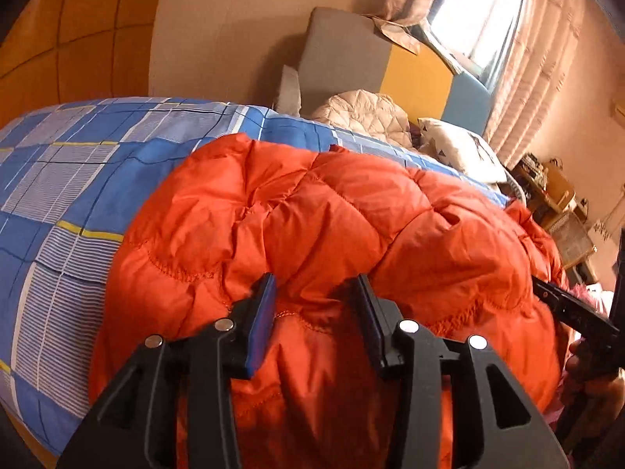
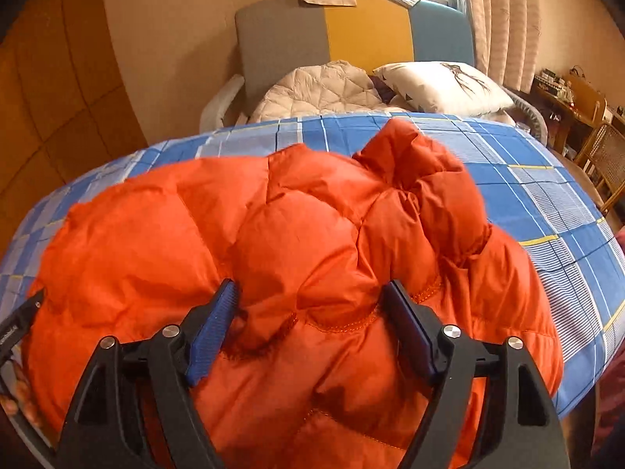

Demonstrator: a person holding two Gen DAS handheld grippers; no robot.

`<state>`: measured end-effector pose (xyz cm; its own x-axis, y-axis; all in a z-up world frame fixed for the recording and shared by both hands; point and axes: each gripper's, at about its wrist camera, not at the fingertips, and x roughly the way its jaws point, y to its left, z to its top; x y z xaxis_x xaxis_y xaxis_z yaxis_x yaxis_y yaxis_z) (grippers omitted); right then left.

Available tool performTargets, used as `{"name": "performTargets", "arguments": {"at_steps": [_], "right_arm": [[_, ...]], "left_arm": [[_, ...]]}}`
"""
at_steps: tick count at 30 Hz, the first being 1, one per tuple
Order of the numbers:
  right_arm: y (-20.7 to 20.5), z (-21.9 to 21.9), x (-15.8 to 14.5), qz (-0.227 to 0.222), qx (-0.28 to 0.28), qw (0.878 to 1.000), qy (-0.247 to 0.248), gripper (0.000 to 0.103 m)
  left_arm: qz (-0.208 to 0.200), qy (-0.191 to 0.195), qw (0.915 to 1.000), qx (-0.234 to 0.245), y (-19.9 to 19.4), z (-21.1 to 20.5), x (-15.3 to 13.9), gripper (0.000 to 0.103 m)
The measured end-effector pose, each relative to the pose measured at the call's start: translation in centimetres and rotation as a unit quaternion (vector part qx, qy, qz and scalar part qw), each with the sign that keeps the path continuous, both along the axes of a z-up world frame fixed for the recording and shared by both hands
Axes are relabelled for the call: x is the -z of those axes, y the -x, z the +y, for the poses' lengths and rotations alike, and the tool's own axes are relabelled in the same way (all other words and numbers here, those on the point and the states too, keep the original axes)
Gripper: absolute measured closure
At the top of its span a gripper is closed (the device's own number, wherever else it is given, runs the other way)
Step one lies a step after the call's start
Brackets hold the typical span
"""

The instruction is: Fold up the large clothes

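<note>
A puffy orange quilted jacket (image 1: 312, 203) lies bunched on a bed with a blue plaid sheet (image 1: 78, 164). My left gripper (image 1: 314, 281) hovers just over the jacket's near edge with its blue pads apart and no fabric pinched between them. In the right wrist view the same jacket (image 2: 273, 226) fills the middle, a sleeve or collar humped at its far right. My right gripper (image 2: 312, 289) stands wide open over a stitched seam, pads clear of the cloth. A finger of the other gripper shows at the right edge (image 1: 566, 308) and at the left edge (image 2: 19, 320).
At the head of the bed a beige quilted garment (image 2: 324, 86) and a white pillow (image 2: 441, 82) lie against a grey, yellow and blue headboard (image 2: 367, 27). A wooden desk (image 2: 566, 97) and a rattan chair (image 2: 605, 156) stand to the right by the curtains.
</note>
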<state>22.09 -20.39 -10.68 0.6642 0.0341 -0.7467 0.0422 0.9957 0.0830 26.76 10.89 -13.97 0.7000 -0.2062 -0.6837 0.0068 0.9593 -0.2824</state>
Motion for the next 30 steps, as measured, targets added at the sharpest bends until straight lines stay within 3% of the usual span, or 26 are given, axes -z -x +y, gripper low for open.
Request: {"name": "performTargets", "arguments": {"at_steps": [7,14,20,22,26,30], "right_arm": [[-0.4,0.8,1.8,0.009,-0.017,1.000,0.022,0.020],[-1.5,0.5,4.4,0.014,-0.023,1.000,0.011,0.019],[-1.0,0.4,3.3,0.025,-0.026,0.999,0.011,0.018],[0.0,-0.5,2.2,0.019,-0.022,0.999,-0.018,0.017],[3.7,-3.5,0.1,-0.007,0.006,0.997,-0.077,0.015],[7.3,-6.9,-0.1,-0.008,0.048,0.989,-0.136,0.015]], "left_arm": [[-0.003,-0.006,0.9998,0.016,-0.5,-0.1,1.1,0.062],[-0.002,0.002,0.9999,0.014,-1.1,-0.1,2.2,0.062],[0.010,-0.003,0.9999,0.002,-0.7,-0.2,1.2,0.063],[0.004,-0.005,1.0000,0.000,-0.1,-0.4,0.5,0.057],[-0.011,-0.004,0.9999,-0.005,1.3,-0.2,-0.3,0.055],[-0.032,0.002,0.9995,-0.003,2.8,0.0,-1.1,0.053]]}}
